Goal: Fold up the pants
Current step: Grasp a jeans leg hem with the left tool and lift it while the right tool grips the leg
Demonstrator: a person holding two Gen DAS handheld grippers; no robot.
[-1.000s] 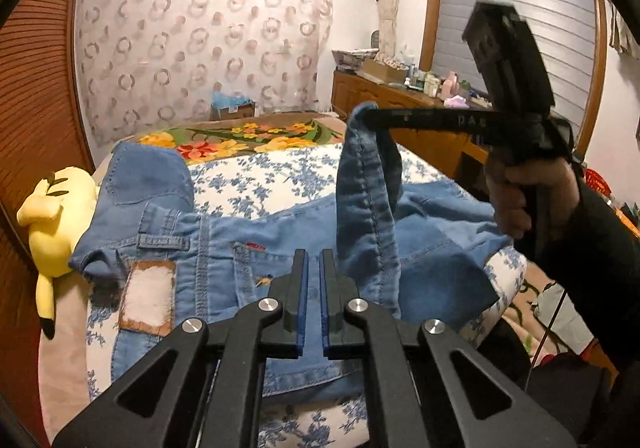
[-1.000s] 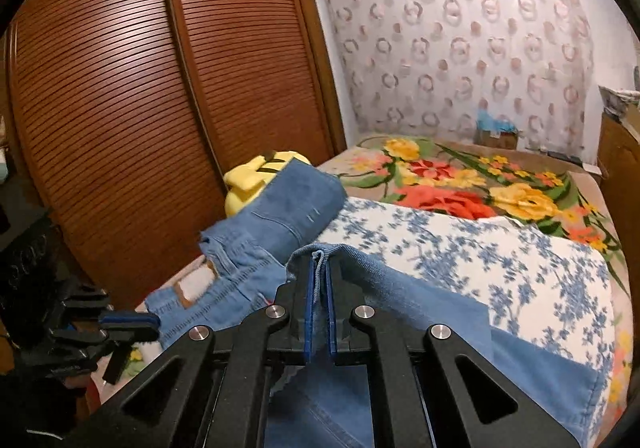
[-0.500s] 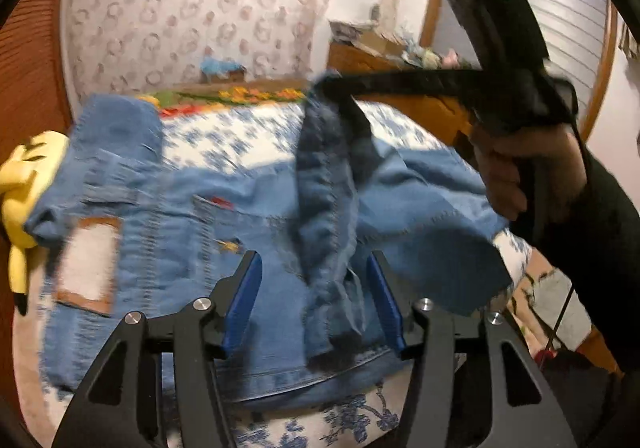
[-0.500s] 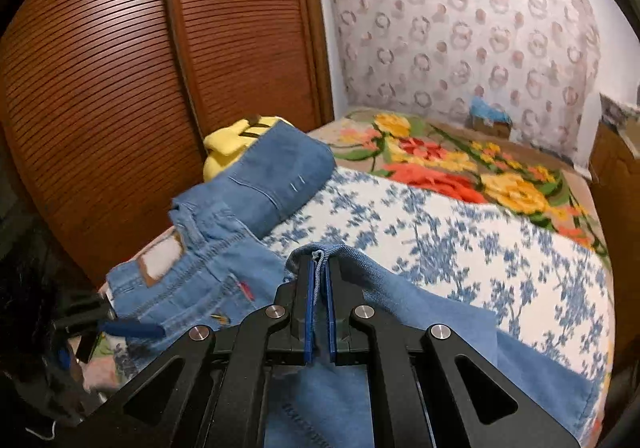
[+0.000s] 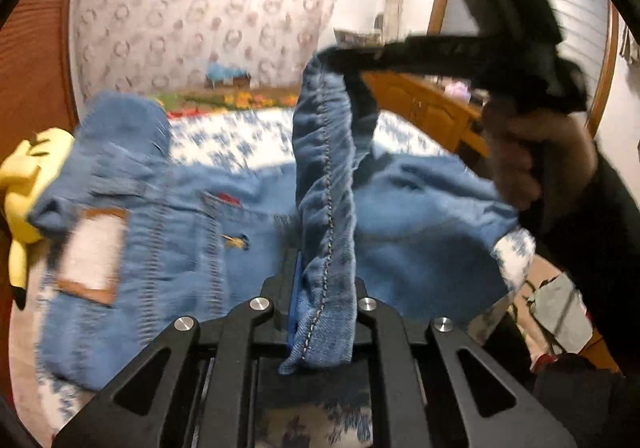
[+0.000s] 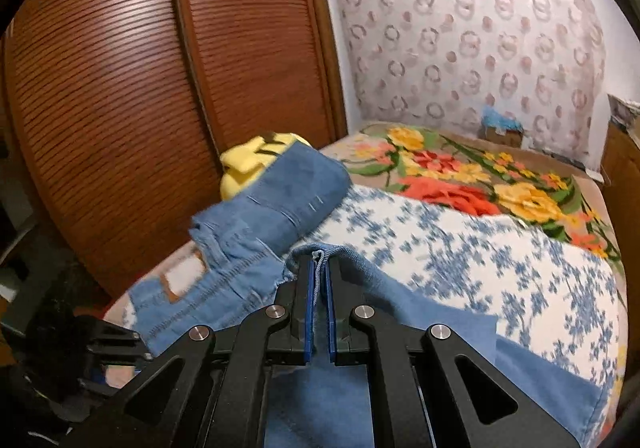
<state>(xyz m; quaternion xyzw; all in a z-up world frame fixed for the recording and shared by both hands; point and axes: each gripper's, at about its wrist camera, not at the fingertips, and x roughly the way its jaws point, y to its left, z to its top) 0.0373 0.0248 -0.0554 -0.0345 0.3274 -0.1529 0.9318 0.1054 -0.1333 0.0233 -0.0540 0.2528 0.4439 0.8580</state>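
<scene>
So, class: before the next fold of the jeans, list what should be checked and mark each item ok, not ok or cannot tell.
1. Right gripper clamped on the jeans hem: ok, thin edge pinched between its pads.
2. Left gripper gripping the hem strip: ok; its jaws have just been closing and now squeeze the denim.
3. Hem stretched between the two grippers: ok, it runs up from the left to the right.
4. Waistband lying flat: not ok, the far end is bunched against the yellow toy.
5. Bedspread free for the fold: ok.
</scene>
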